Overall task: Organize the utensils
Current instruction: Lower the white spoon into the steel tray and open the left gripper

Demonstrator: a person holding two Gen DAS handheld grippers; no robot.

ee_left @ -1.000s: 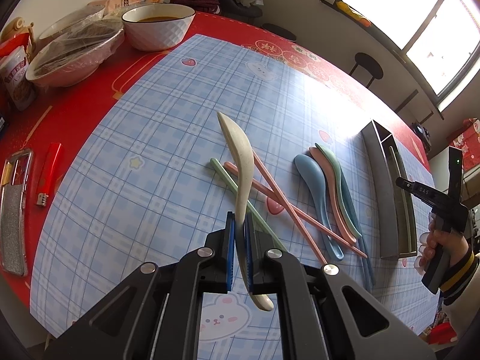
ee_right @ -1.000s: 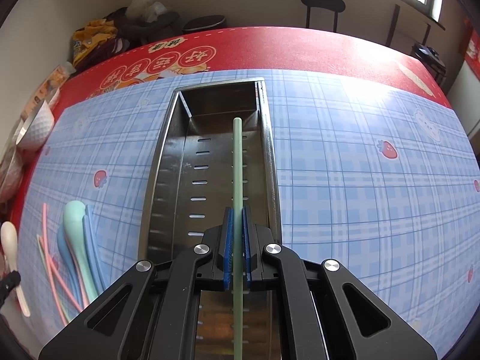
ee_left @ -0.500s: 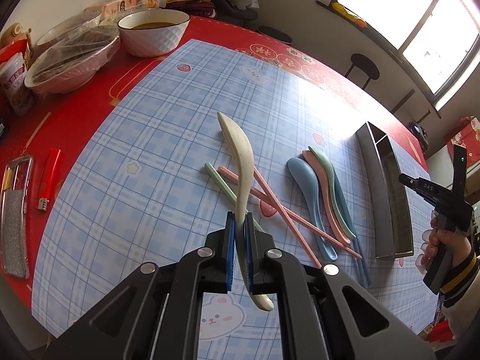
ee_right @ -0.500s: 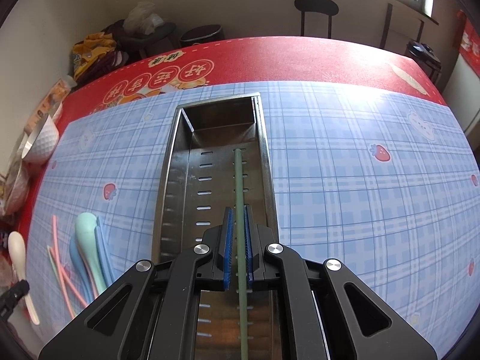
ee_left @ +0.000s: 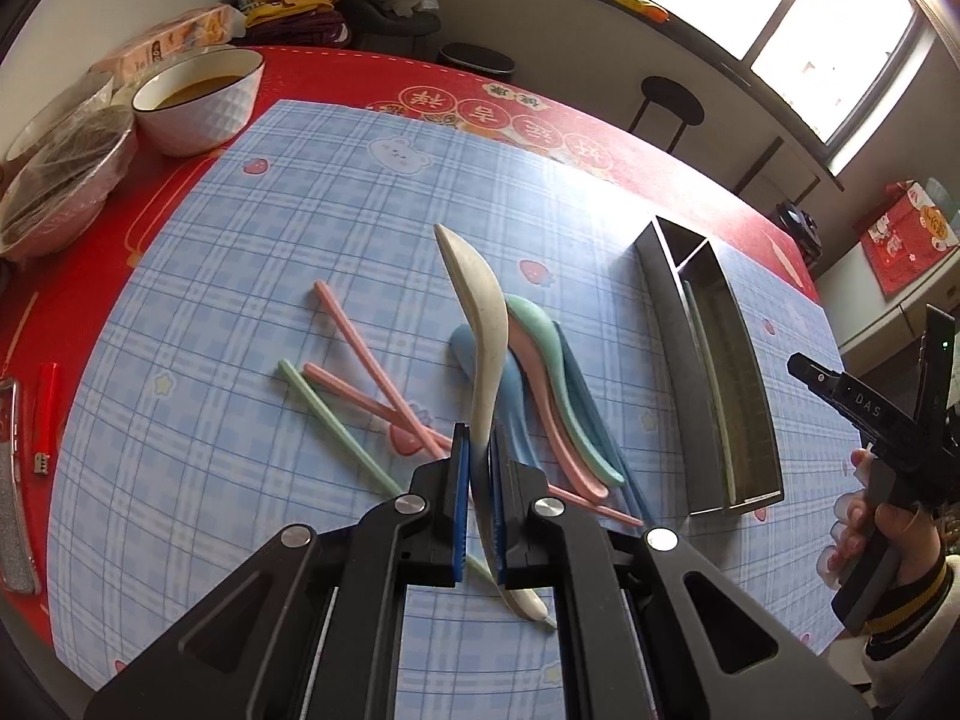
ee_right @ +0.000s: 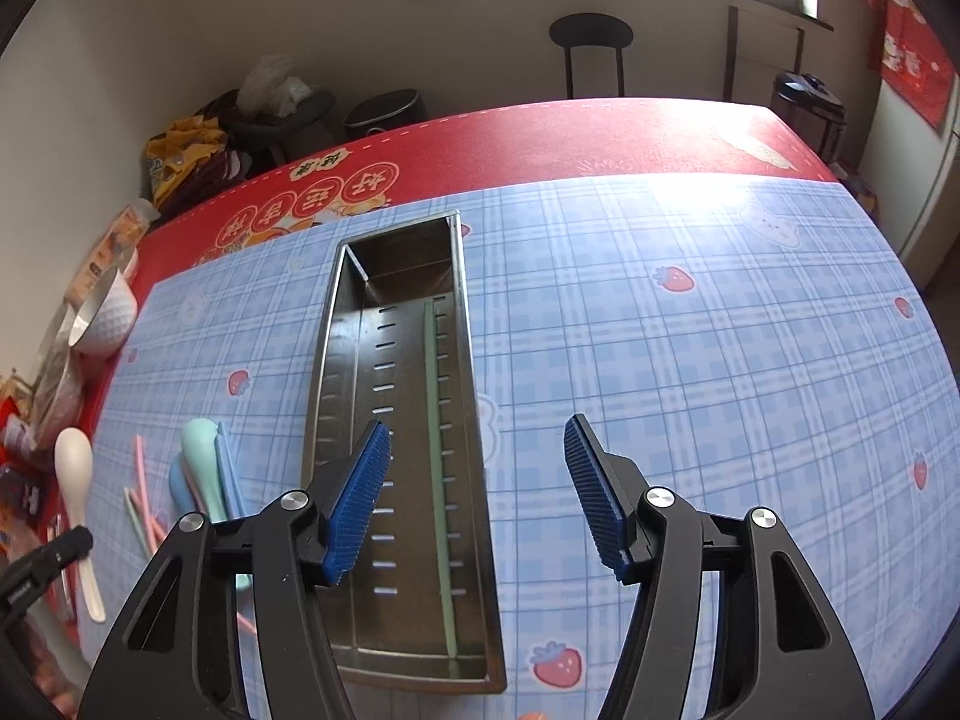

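The right gripper [ee_right: 477, 495] jaws were opening, nothing between them; the released green chopstick [ee_right: 441, 480] lay in the steel tray [ee_right: 336, 360]. The left gripper [ee_left: 478, 504] jaws pinched the white spoon [ee_left: 480, 324] above the bench, next for the tray

A pale green chopstick [ee_right: 437, 450] lies lengthwise inside the steel tray [ee_right: 327, 360] below the right gripper [ee_right: 477, 489]; a white spoon [ee_left: 480, 324] is clamped in the left gripper [ee_left: 479, 510].
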